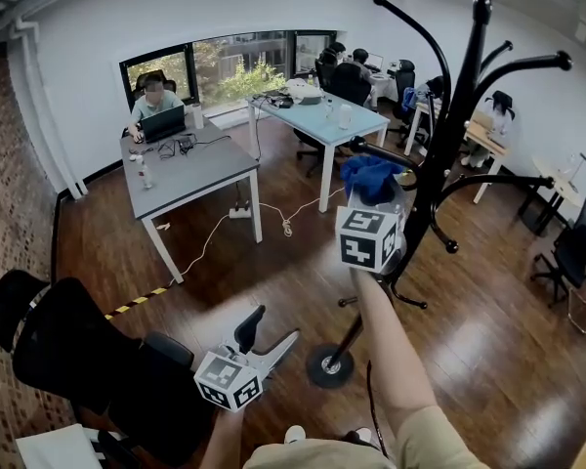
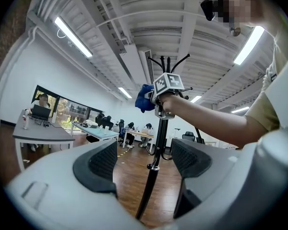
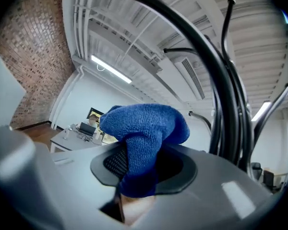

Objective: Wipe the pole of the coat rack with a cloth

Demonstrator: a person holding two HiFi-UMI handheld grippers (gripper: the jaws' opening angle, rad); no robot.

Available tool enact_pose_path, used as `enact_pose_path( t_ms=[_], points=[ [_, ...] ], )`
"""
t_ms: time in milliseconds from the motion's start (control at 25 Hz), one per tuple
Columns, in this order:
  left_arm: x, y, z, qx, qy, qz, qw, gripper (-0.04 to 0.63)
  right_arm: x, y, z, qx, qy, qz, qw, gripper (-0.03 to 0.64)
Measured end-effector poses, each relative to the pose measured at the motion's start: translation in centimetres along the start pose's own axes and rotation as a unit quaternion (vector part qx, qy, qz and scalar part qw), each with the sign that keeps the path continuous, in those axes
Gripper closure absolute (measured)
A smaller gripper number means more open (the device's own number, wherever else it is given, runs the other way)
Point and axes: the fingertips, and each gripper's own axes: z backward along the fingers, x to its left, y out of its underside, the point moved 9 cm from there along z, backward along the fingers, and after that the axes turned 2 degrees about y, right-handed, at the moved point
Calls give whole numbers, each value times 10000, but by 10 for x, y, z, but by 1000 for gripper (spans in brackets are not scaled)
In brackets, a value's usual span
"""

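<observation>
Wiping seems barely begun: the right gripper (image 1: 379, 201) pinches the blue cloth (image 1: 369, 176) beside the upper pole (image 1: 450, 143), the length below probably left to do, while the left gripper (image 1: 270, 340) gapes wide, empty

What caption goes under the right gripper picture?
Right gripper clamping a blue cloth beside the black coat rack.

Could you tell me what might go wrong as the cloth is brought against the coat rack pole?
1. The left gripper is open and holds nothing, so the coat rack stands only on its round base; a firm push on the pole could tilt it.
2. The right gripper pinches only part of the bunched blue cloth, which might drag out while rubbing.
3. The curved arms close by could snag the cloth.
</observation>
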Motion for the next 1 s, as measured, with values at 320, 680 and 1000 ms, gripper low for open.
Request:
enact_pose_path(
  t_ms=[320,680,1000],
  points=[
    [3,-3,7,-35,-192,-14,9998,261,36,-16,15,-795,-1484,-83,9857,477],
    [-6,1,-14,-79,-268,29,9996,262,-31,103,141,-734,-1698,-245,9824,477],
    [-39,-2,-60,-7,21,46,10000,262,-112,90,88,-633,-1497,301,9862,477]
  ],
)
